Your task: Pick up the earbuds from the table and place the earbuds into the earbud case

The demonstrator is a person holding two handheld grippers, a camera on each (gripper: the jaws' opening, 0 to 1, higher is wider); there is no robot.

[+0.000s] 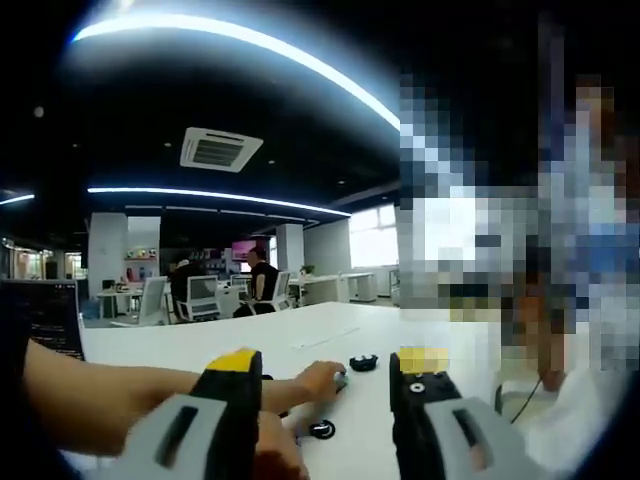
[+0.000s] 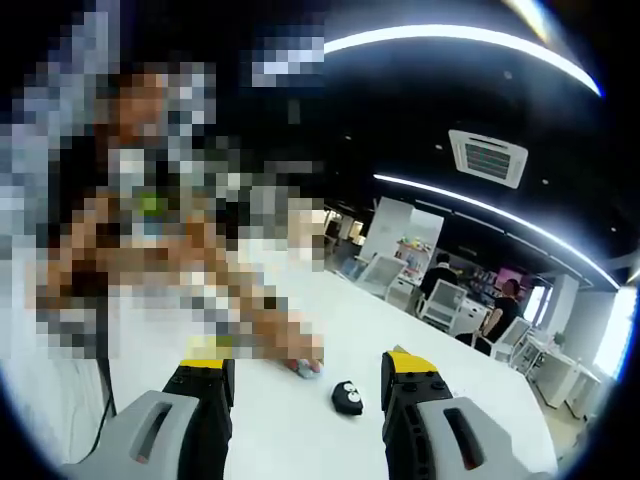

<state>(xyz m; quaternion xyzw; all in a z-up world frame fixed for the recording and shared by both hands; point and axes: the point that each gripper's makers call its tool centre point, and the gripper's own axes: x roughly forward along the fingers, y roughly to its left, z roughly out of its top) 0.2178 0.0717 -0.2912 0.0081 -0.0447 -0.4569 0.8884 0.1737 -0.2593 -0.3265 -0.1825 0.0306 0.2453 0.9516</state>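
**Both grippers held above the tabletop, jaws apart and empty**

Left gripper view: the left gripper is raised over a white tabletop, its yellow-tipped jaws spread wide with nothing between them. A person's hand reaches in from the left along the tabletop and rests between the jaws as seen from the camera. Just beyond the fingertips sits a small dark round item, apparently the earbud case. A second small dark piece, apparently an earbud, lies nearer the camera, apart from the case. Whether the hand touches either cannot be told.

Right gripper view: the right gripper likewise hangs above the tabletop with its jaws parted and empty. A small black object lies on the tabletop between the jaws as seen, clear of both; case or earbud cannot be told. A hand rests just left of it.

Background: office desks with seated people and a ceiling vent.
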